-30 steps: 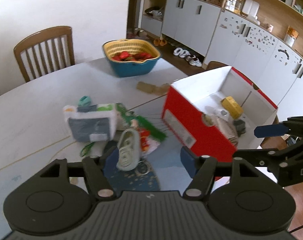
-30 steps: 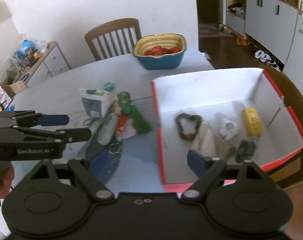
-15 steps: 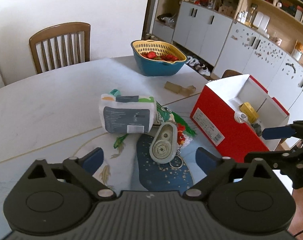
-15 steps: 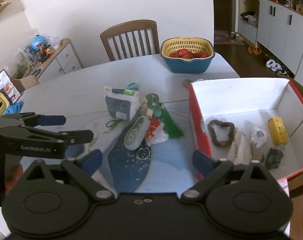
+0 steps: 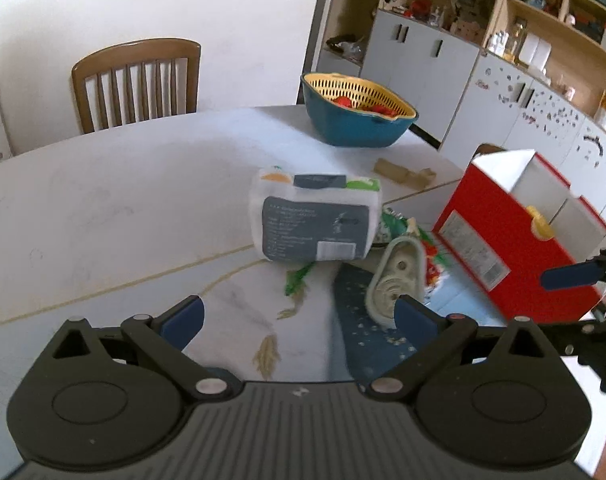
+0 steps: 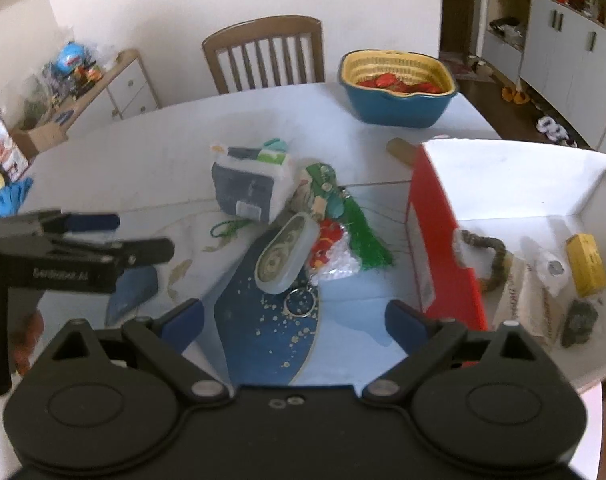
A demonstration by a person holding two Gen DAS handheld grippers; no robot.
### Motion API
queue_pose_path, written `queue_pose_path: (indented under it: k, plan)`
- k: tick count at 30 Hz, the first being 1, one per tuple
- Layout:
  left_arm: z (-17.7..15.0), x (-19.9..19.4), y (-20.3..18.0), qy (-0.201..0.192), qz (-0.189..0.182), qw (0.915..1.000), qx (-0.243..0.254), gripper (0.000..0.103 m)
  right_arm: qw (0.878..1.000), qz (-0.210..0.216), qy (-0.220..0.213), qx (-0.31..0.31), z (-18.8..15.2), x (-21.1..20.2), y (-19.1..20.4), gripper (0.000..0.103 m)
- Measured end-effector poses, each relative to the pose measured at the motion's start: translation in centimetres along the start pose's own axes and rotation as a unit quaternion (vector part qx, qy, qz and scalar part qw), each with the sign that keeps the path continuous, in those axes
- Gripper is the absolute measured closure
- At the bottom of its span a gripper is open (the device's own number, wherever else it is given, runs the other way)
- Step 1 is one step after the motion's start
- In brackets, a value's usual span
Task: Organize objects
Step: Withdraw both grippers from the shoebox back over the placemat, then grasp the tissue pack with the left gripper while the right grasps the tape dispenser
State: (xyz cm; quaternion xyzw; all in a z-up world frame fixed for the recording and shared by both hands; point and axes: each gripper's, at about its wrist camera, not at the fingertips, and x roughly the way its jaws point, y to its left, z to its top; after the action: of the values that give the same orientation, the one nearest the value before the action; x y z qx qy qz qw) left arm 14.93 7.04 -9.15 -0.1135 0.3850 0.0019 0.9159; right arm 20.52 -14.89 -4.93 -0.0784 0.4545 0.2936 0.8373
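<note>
My left tongs have pulled back, spread empty like my right tongs — tissue pack at 12 o'clock (still unboxed).

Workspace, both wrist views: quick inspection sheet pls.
Surface: white table with a blue patterned patch.
Job's things: tissue pack, oval case, green tassel, key ring in a loose pile; red box open, holding a bead loop and yellow item.
Clutter: blue basket, wooden pieces.
Grippers: left gripper and right gripper open, empty.
Cables: nothing seen.
Surroundings: chair, cabinets.
</note>
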Motion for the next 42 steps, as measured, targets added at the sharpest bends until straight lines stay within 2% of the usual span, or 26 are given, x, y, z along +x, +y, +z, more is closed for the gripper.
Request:
queue_pose_path:
  k: [5,11,20,26,30,34,42]
  plan:
    - [0.1,1.6,-0.2,0.004,0.001,0.9998,0.019,0.001,1.000,-0.012,0.016,-0.023,-0.6,2.0,0.6,0.011]
    - [0.7,3.2,-0.2,-0.002,0.004,0.9996,0.028,0.001,0.999,-0.020,0.016,-0.033,-0.4,3.3,0.7,0.014]
    - [4.1,4.8,-0.8,-0.032,-0.003,0.9985,0.045,0.001,1.000,-0.006,-0.002,-0.020,0.9,4.6,1.8,0.027]
    - [6.7,6.1,-0.5,-0.050,-0.024,0.9966,0.060,0.001,1.000,0.005,0.015,-0.002,1.3,6.2,1.9,0.034]
    - [8.0,6.7,-1.1,-0.070,-0.058,0.9866,0.136,0.001,1.000,0.007,0.025,0.012,1.3,7.3,1.8,0.037]
    - [8.5,8.1,-1.0,-0.039,-0.095,0.9791,0.176,0.001,0.999,0.014,0.034,0.019,1.6,8.1,1.7,0.040]
    - [7.8,11.1,-0.3,0.005,-0.113,0.9660,0.233,0.001,0.997,0.018,0.046,0.052,1.7,9.1,0.9,0.046]
